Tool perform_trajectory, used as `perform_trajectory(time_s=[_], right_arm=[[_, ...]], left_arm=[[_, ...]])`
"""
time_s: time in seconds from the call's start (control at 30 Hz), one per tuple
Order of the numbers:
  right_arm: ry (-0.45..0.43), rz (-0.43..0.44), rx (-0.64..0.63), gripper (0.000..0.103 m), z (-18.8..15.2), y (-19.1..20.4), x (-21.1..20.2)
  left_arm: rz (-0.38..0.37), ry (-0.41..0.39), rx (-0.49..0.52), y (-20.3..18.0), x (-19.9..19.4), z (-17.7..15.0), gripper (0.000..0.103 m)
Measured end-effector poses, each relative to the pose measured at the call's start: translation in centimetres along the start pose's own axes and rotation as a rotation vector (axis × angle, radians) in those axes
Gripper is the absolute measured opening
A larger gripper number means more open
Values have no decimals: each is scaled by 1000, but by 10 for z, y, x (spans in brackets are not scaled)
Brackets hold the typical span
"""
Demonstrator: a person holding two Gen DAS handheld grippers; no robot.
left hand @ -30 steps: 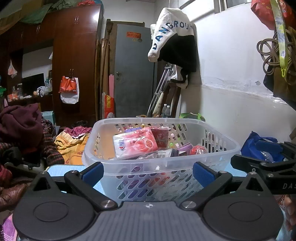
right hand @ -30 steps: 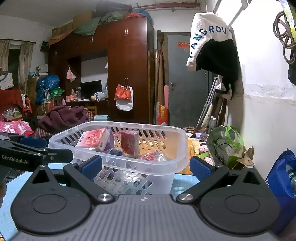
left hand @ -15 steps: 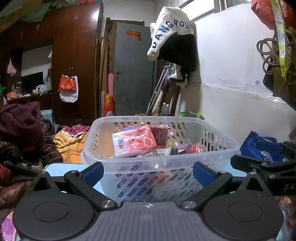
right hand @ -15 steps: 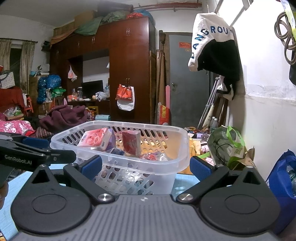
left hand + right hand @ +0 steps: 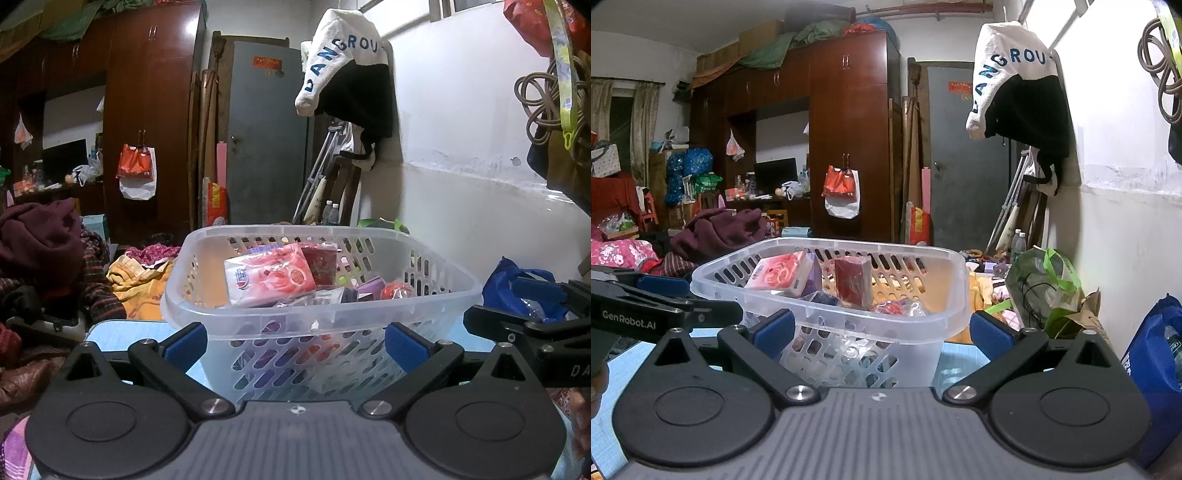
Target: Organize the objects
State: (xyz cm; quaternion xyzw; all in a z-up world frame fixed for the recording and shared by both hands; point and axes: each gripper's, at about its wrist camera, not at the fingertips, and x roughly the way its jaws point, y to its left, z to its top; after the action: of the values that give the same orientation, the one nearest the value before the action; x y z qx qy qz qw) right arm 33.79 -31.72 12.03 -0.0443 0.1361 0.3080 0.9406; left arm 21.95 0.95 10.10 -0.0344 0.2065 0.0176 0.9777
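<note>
A clear plastic basket (image 5: 258, 317) (image 5: 945, 317) stands on a light blue table (image 5: 122, 330) (image 5: 956, 360). Inside lie a pink tissue pack (image 5: 269, 275) (image 5: 779, 273), a dark red box (image 5: 320, 264) (image 5: 854, 280), a purple item (image 5: 369, 286) and a red wrapped item (image 5: 397, 290). My left gripper (image 5: 295, 341) is open just in front of the basket, with nothing between its blue pads. My right gripper (image 5: 882, 330) is also open, facing the basket's near corner. Each gripper shows at the edge of the other's view.
A blue bag (image 5: 524, 291) (image 5: 1156, 354) sits at the right by the white wall. Piled clothes (image 5: 40, 243) and a yellow cloth (image 5: 140, 277) lie to the left. A green bag (image 5: 1049, 284) is beyond the table. A wardrobe (image 5: 846, 147) and grey door (image 5: 266, 129) stand behind.
Both views have drifted slightly; the basket sits a touch lower and nearer in the frames. Both grippers stay open and empty.
</note>
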Motion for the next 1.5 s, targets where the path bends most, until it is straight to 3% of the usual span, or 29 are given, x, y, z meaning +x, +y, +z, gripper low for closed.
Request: perform_trajectory(time_s=[1.5], right_arm=[[13, 12, 1, 103, -4, -5, 3]], left_arm=[[12, -12, 19, -8, 3, -5, 103]])
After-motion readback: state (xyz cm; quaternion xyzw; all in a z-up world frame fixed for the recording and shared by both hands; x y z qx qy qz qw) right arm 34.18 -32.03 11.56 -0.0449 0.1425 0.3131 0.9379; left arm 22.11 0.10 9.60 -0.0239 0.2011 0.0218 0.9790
